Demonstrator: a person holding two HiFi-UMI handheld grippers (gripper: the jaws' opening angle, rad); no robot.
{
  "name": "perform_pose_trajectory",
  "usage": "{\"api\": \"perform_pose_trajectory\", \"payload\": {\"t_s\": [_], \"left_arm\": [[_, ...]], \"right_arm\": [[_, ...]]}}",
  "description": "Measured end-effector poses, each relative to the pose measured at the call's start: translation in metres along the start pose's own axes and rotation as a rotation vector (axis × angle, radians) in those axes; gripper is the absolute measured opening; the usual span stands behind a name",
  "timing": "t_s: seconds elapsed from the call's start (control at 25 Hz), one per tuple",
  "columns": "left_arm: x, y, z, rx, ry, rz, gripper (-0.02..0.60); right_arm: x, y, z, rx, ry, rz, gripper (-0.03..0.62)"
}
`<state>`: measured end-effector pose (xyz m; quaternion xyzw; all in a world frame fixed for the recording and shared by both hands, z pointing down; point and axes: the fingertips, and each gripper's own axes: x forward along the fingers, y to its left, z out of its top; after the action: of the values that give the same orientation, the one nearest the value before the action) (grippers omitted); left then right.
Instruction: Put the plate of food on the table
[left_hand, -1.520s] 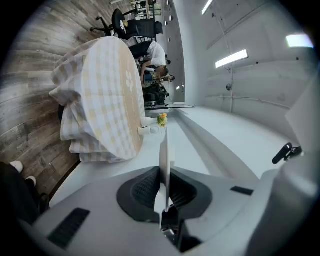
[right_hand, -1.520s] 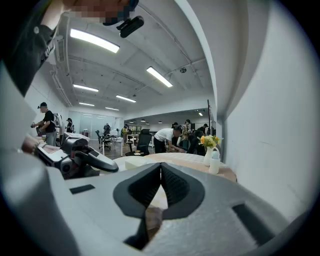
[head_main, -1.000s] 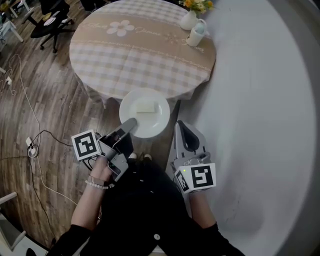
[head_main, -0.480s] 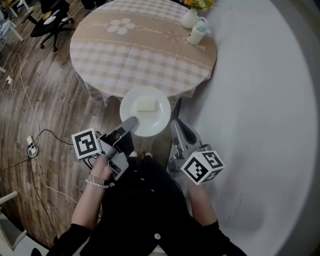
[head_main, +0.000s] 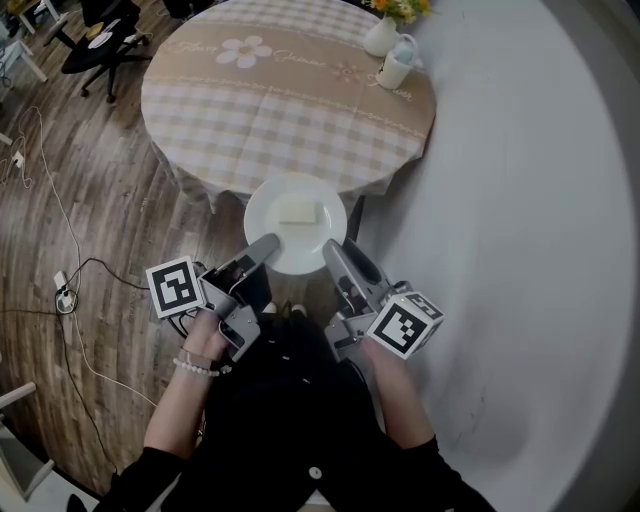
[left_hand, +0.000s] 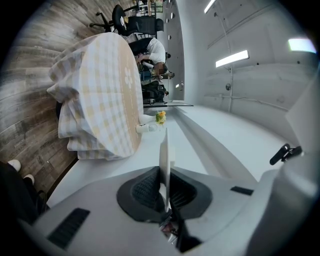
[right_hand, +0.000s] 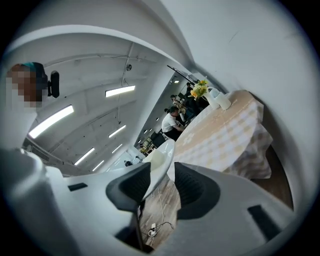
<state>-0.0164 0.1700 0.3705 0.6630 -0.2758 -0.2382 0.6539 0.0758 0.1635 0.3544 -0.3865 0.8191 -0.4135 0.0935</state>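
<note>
Plate of food (head_main: 296, 222) held in the air just off the near edge of the round tabletop (head_main: 280, 100).
We see the left tongs (head_main: 264, 245) clamped on the plate's near-left rim, pads tight on both faces. The right tongs (head_main: 334, 252) have just been opening and stand wide, with the near-right rim between the pads, against one and clear of the other.

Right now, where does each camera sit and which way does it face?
Head view: on the head, steeply down at plate, table; shows forearms, left gripper, right gripper.
Left gripper view: on left gripper, along jaws shut on plate rim, toward table.
Right gripper view: on right gripper; jaws just opening, plate rim between, toward table.
All share plate, table.
</note>
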Motion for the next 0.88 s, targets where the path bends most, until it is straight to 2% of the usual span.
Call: {"api": "perform_pose_trajectory", "payload": {"t_s": [0.2, 0.36, 0.88], "left_arm": [[0.001, -0.001, -0.002, -0.006, 0.013, -0.007, 0.02], [0.0, -0.002, -0.002, -0.008, 0.027, -0.011, 0.02], [-0.008, -0.002, 0.003, 0.014, 0.096, -0.023, 0.02]], "right_arm": [[0.006, 0.002, -0.003, 0.025, -0.002, 0.013, 0.103], [0.007, 0.003, -0.004, 0.031, -0.012, 0.001, 0.066], [0.007, 0.015, -0.008, 0.031, -0.096, -0.019, 0.058]]}}
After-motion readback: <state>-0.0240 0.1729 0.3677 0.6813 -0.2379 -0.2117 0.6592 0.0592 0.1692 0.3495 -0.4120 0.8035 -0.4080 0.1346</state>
